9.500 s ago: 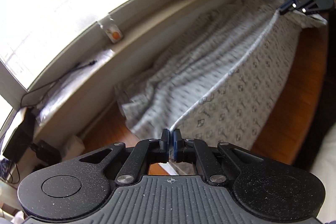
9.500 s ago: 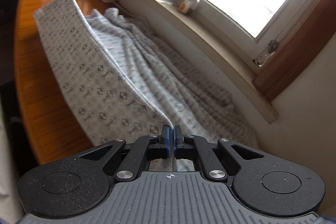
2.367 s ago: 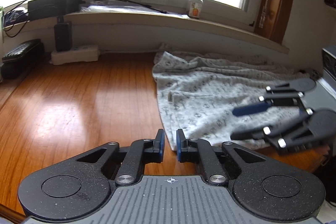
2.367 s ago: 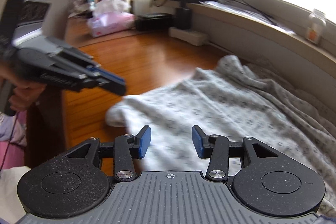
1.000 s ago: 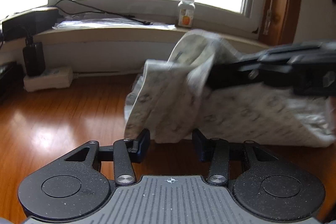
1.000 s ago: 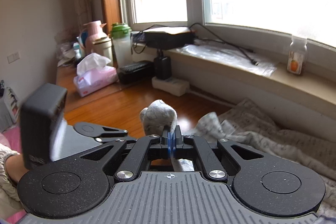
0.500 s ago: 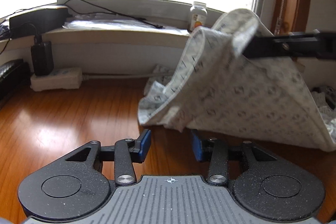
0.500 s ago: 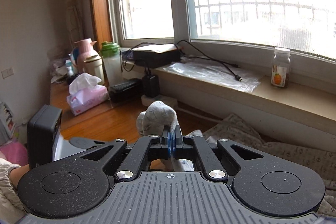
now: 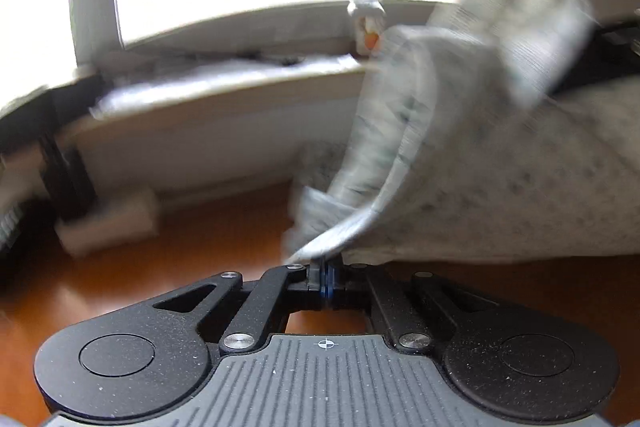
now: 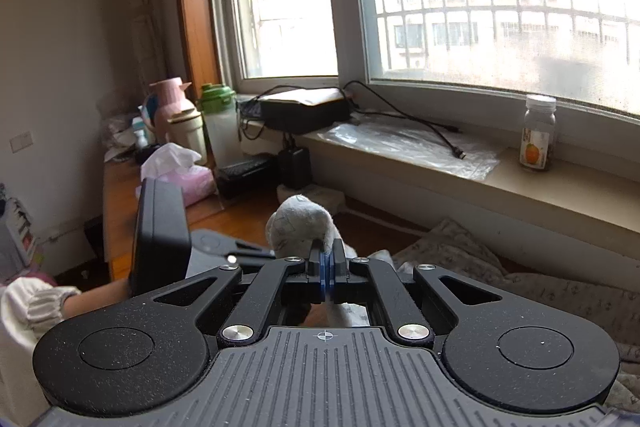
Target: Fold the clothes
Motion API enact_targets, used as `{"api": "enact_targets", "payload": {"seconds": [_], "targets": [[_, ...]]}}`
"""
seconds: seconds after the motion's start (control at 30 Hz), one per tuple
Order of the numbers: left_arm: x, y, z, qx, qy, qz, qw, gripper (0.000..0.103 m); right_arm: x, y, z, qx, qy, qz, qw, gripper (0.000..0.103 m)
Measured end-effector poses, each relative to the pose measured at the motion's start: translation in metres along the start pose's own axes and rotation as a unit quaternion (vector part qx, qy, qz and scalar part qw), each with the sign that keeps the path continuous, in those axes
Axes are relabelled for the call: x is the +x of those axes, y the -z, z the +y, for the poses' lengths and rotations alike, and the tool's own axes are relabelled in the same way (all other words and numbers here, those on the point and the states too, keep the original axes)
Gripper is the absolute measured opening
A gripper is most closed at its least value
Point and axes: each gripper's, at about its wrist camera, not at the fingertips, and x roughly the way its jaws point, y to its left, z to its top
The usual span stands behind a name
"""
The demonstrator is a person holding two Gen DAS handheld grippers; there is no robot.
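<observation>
The left claw (image 9: 323,273) is pinched tight on one edge of the grey patterned cloth (image 9: 500,187). The right claw (image 10: 327,267) is pinched tight too, with a little bunch of the same cloth poking up past its tips.

Both claws hold the cloth up high, so part of it hangs in the air between them. The rest lies crumpled on the wooden surface (image 9: 224,239) under the window sill (image 10: 560,187). Holding two spots at once most likely lets the cloth stretch and hang straight, so it can be laid over itself neatly (one claw alone would let it droop in a lump).

The left view is blurry, so the exact edge being held is hard to tell. A small bottle (image 10: 538,133) stands on the sill, well away from the cloth.

The cloth is not lying folded now.
</observation>
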Motion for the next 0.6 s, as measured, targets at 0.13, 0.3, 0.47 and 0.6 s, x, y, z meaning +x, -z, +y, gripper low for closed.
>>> {"api": "enact_targets", "payload": {"seconds": [0.13, 0.3, 0.47, 0.6], "targets": [[-0.004, -0.007, 0.014, 0.029, -0.031, -0.002, 0.9991, 0.0, -0.002, 0.01, 0.02, -0.013, -0.026, 0.014, 0.999, 0.003], [-0.01, 0.008, 0.045, -0.011, -0.026, 0.018, 0.9994, 0.0, 0.015, 0.049, 0.041, -0.026, -0.046, 0.074, 0.996, 0.003], [-0.024, 0.023, 0.072, -0.053, -0.021, 0.025, 0.9981, 0.001, 0.03, 0.083, 0.059, -0.042, -0.053, 0.123, 0.99, 0.009], [-0.038, 0.026, 0.069, -0.063, 0.0, 0.021, 0.9978, 0.01, 0.023, 0.081, 0.067, -0.053, -0.076, 0.133, 0.987, 0.037]]}}
